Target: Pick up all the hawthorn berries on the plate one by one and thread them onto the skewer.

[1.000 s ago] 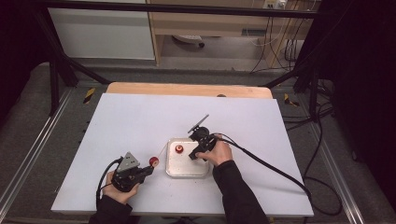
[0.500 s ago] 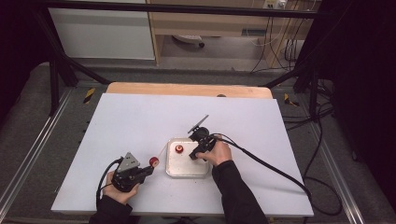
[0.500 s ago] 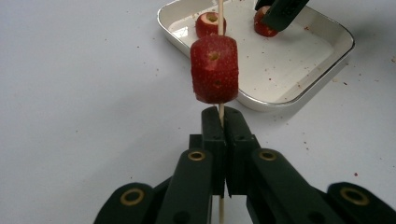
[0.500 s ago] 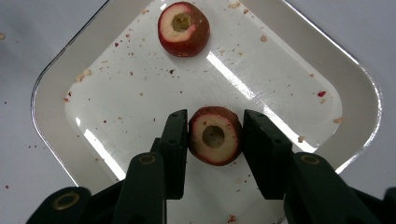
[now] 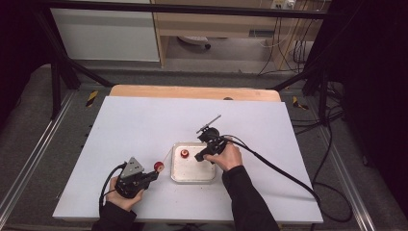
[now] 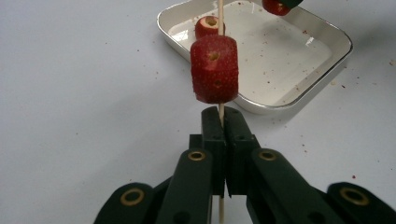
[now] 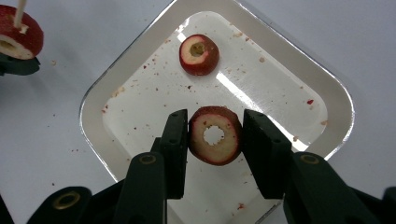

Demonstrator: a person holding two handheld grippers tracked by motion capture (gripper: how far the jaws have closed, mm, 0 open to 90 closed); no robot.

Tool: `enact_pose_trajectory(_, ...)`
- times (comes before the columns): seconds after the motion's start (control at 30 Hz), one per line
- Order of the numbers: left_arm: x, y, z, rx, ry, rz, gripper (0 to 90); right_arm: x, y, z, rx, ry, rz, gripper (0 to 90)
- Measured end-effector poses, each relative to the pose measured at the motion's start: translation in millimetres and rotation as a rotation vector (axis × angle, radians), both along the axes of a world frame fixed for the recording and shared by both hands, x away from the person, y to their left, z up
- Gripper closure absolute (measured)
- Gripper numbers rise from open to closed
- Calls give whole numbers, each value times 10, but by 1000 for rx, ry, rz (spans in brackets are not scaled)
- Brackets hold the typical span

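Skewering cored fruit: 1 threaded, 2 remaining.
We keep the left gripper (image 6: 223,122) clamped on the skewer (image 6: 221,9); right gripper (image 7: 214,135) pinches 1 piece (image 7: 215,135) at frame centre; another piece (image 7: 199,54) waits in the tray (image 7: 116,88).

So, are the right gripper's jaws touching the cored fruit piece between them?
Touching. In the right gripper view, both jaws of the right gripper press the sides of the cored fruit piece, with no gap on either side, above the white tray.
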State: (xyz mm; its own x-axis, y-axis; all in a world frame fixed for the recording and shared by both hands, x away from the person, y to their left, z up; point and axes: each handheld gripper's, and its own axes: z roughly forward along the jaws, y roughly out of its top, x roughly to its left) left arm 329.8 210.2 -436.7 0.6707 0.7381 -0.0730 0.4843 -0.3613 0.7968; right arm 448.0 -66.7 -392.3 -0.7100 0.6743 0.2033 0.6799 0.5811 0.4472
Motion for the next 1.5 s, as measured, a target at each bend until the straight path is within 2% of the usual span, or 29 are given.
enact_pose_trajectory(0.23,-7,0,7,-4,-7,2,883,-68,-41,105,47,-20,-5,622)
enact_pose_trajectory(0.43,-14,-3,12,-22,-10,10,883,-128,-98,156,134,-51,-27,622)
enact_pose_trajectory(0.57,-18,-8,12,-30,-13,17,883,-161,-153,135,213,-59,-53,622)
enact_pose_trajectory(0.7,-20,-18,11,-42,-11,27,883,-194,-214,106,276,-86,-82,623)
enact_pose_trajectory(0.9,-26,-53,11,-76,-5,48,883,-253,-321,92,414,-127,-135,623)
enact_pose_trajectory(1.0,-32,-76,16,-75,-8,52,883,-286,-367,77,475,-139,-165,623)
enact_pose_trajectory(1.3,-41,-214,86,-103,-19,67,883,-382,-485,-7,650,-186,-243,623)
enact_pose_trajectory(1.37,-37,-262,101,-113,-19,73,883,-395,-503,-28,697,-210,-271,623)
enact_pose_trajectory(1.47,-33,-315,128,-116,-21,80,883,-401,-510,-30,725,-224,-285,623)
enact_pose_trajectory(1.5,-27,-334,140,-125,-19,77,883,-405,-520,-27,762,-243,-302,623)
